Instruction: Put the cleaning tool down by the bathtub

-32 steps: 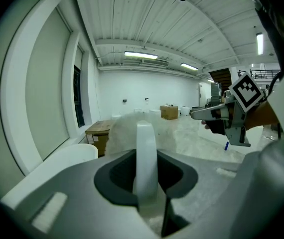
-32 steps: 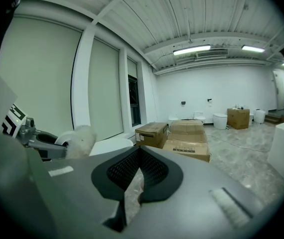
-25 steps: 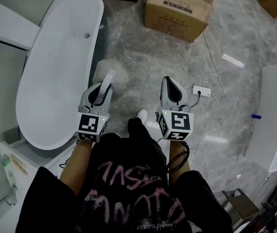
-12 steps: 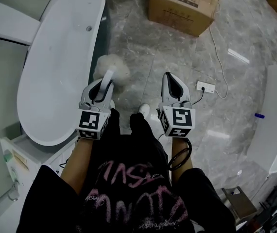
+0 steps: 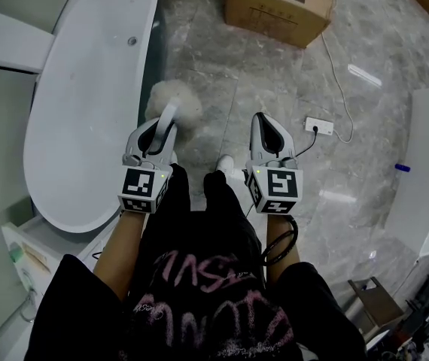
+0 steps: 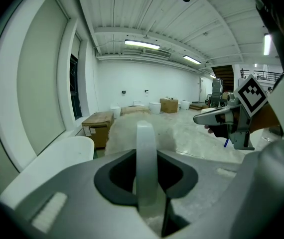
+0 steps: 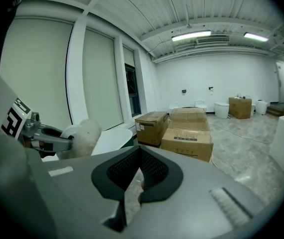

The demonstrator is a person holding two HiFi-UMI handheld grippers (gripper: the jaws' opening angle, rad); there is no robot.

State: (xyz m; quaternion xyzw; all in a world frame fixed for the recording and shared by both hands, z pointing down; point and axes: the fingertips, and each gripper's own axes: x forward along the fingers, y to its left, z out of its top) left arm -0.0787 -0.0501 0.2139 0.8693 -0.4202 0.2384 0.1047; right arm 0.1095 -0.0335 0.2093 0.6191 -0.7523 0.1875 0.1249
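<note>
A white bathtub (image 5: 79,119) lies along the left of the head view. My left gripper (image 5: 163,126) is shut on the white handle (image 6: 146,153) of a cleaning tool. Its fluffy white head (image 5: 175,105) hangs over the floor just right of the tub's rim. In the left gripper view the handle stands upright between the jaws, with the fluffy head (image 6: 124,133) behind it. My right gripper (image 5: 264,122) is level with the left one over the floor, shut with nothing in it. In the right gripper view its jaws (image 7: 134,180) meet, and the fluffy head (image 7: 80,136) shows at the left.
A large cardboard box (image 5: 278,6) stands ahead on the marble floor (image 5: 229,74). A white power strip (image 5: 319,126) with its cord lies to the right, beside a white fixture (image 5: 425,179). My legs and shoes (image 5: 224,162) are directly below the grippers.
The left gripper and the cleaning tool have edged slightly forward alongside the tub. The right gripper has hardly moved and both grippers stay shut.
</note>
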